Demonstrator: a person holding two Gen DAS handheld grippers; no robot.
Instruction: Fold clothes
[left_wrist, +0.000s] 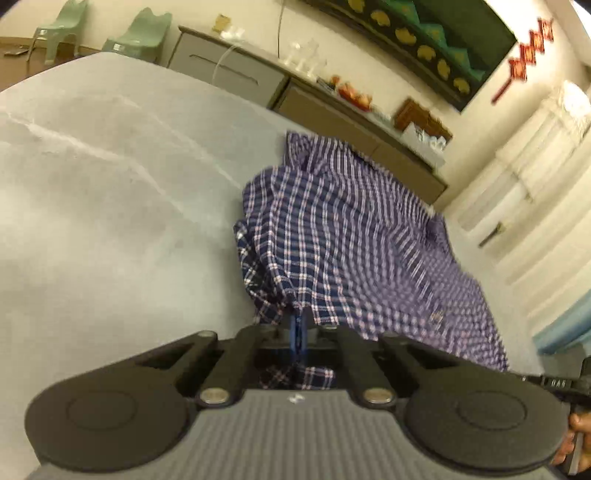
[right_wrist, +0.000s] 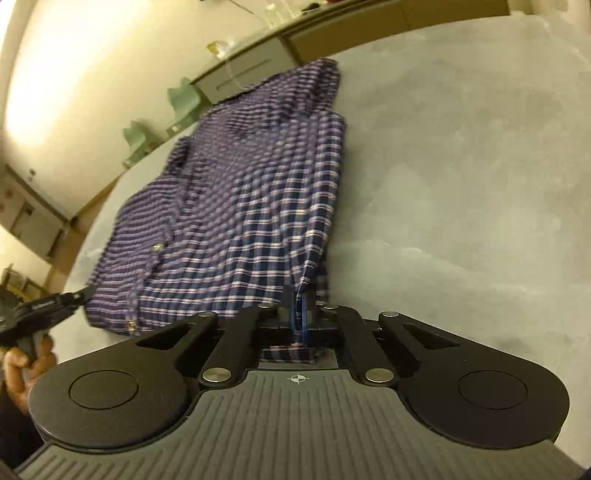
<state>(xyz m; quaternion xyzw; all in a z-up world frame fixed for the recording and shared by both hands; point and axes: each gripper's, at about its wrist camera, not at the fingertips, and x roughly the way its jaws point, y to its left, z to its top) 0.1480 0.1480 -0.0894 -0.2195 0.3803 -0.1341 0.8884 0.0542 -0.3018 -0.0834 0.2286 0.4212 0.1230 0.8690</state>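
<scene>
A blue, white and pink plaid shirt (left_wrist: 351, 229) lies spread on a grey table (left_wrist: 110, 184), blurred by motion. My left gripper (left_wrist: 297, 325) is shut on the shirt's near edge, with cloth bunched between its blue pads and hanging under them. In the right wrist view the same plaid shirt (right_wrist: 229, 206) stretches away to the upper left. My right gripper (right_wrist: 301, 317) is shut on another near corner of it. The left gripper (right_wrist: 48, 306) shows at the far left, held by a hand (right_wrist: 26, 365). The right gripper (left_wrist: 565, 384) shows at the left wrist view's right edge.
Low grey cabinets (left_wrist: 236, 70) with fruit and glassware on top line the far wall. Two pale green chairs (left_wrist: 144, 33) stand beyond the table. A white panelled door (left_wrist: 535, 192) is at the right. Bare grey tabletop (right_wrist: 461, 184) lies right of the shirt.
</scene>
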